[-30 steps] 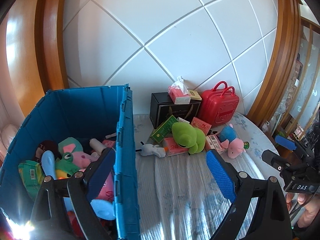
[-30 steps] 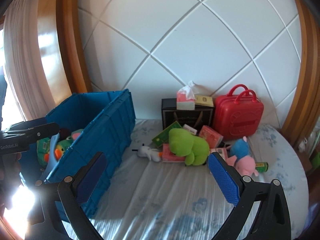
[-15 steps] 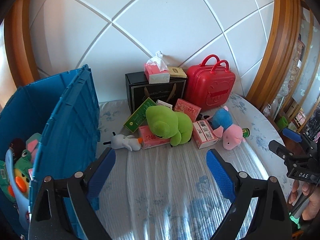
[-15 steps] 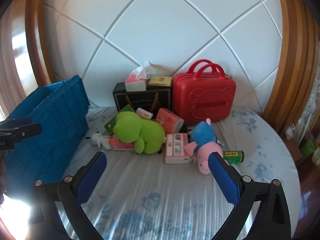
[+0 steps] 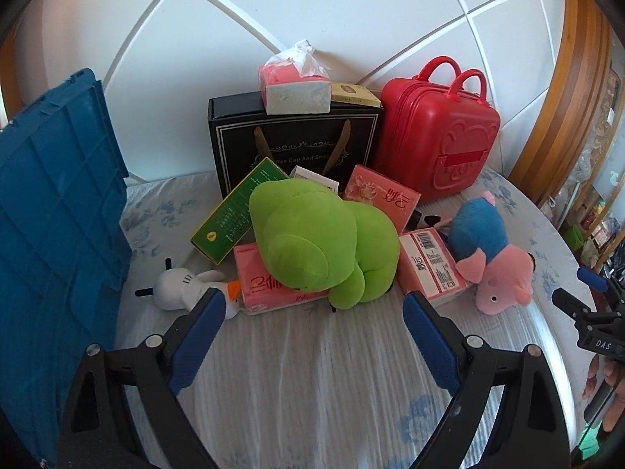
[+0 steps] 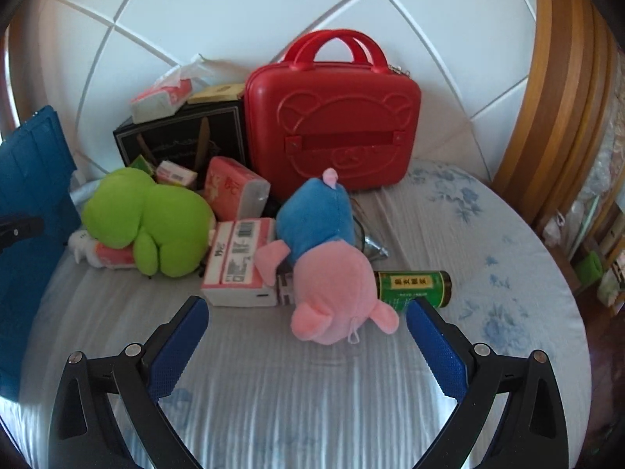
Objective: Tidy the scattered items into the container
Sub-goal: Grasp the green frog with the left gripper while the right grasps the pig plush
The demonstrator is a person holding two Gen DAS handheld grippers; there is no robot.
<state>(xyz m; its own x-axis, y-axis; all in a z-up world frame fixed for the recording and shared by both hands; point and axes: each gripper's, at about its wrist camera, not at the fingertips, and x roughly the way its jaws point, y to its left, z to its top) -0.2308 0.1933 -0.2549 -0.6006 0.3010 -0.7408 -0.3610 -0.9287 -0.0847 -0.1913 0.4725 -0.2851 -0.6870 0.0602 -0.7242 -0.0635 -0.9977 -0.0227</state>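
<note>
We reach for the next toys.
Both jaws stand apart and empty; the left gripper (image 5: 310,314) faces the green plush (image 5: 320,242), the right gripper (image 6: 306,326) the pig plush (image 6: 328,273).

Two low wrist views, shared toy pile (image 5: 320,242)

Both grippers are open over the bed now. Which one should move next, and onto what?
Probably ease the right gripper forward onto the pink pig plush: it lies centred just ahead of the open fingers, nothing on top. The left gripper faces the bulkier green plush.
</note>
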